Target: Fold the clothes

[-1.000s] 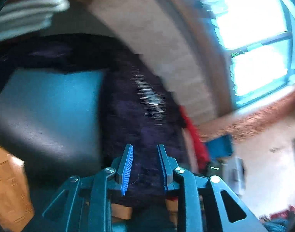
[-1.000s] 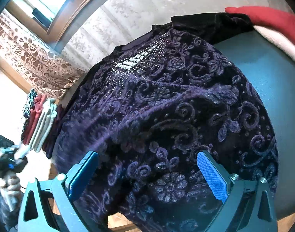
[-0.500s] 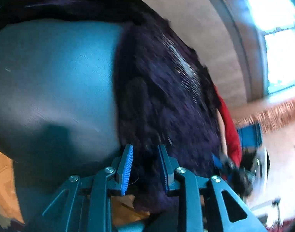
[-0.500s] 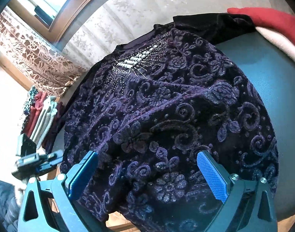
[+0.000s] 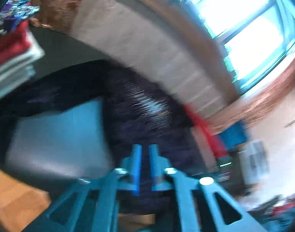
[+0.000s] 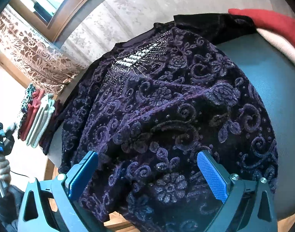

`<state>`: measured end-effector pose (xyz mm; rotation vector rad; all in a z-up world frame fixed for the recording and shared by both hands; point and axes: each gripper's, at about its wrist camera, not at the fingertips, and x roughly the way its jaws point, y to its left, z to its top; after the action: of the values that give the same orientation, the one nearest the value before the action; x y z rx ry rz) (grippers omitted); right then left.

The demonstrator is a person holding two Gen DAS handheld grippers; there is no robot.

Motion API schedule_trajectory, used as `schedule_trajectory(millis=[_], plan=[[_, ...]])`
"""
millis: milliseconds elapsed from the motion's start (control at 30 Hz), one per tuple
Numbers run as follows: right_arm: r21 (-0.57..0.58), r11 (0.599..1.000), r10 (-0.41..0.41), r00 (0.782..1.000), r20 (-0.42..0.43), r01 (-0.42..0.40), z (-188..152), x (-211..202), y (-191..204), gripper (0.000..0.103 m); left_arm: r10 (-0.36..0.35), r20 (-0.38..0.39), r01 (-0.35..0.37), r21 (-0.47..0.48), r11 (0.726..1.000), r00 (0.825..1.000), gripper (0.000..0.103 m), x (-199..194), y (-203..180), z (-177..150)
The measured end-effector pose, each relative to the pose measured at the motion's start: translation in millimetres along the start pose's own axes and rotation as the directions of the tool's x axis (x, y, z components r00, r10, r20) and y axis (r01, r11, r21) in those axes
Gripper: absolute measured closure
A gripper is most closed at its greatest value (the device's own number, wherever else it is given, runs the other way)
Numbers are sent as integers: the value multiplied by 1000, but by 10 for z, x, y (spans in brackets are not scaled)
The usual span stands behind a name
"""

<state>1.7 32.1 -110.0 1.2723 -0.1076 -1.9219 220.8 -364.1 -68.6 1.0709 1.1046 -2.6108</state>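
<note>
A dark purple velvet top (image 6: 166, 106) with raised floral swirls and a rhinestone patch lies spread on the grey table (image 6: 263, 73). My right gripper (image 6: 147, 166) hovers open over its near hem, blue pads wide apart. The motion-blurred left wrist view shows the same top (image 5: 147, 119) beyond my left gripper (image 5: 145, 154). Its jaws are closing to a narrow gap with nothing seen between them. The right wrist view shows that left gripper (image 6: 1, 135) in a hand, off the table's left side, clear of the top.
A stack of folded clothes (image 6: 37, 119) in red, white and patterned cloth sits at the table's left end. A red and white garment (image 6: 273, 23) lies at the far right corner. Lace curtain (image 6: 31, 52) and a window (image 5: 244, 29) stand behind. Wooden floor shows below the table edge.
The left gripper went in toward the top's left edge, then pulled back up and away to the left, its jaws narrower. The right gripper and the top have not moved.
</note>
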Motion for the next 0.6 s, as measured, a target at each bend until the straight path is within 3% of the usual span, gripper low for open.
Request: schedule_trajectory(millis=[100,200,333,433,500,533,600], plan=[[6,1000,9,1000,3,-9,1,-6,-21,0,-28,-134,22,-51,998,991,75,543,124,-334],[-3,1000,9,1000,-6,-9,8,-7,-14,0,-12,-212,1,-49,999,977,66,903,137,-576],[-12,1000,0,1000,-7,0,2,-6,4,0,-13,-193,11,-11,1000,981,60,1050,-5,-708],[-16,1000,-9,1000,-4,9,-2,-5,19,0,-36,-257,45,32,998,966,60,1183,-150,-796],[-13,1000,-7,1000,-5,7,-3,-13,25,0,-9,-304,37,86,996,953,70,1316,-283,-857],[-8,1000,-2,1000,-6,2,-5,-19,23,0,-4,-291,32,89,995,957,91,1293,-293,-835],[5,1000,19,1000,-9,-19,-18,-45,6,0,-4,-258,25,79,997,966,94,1222,-282,-771]])
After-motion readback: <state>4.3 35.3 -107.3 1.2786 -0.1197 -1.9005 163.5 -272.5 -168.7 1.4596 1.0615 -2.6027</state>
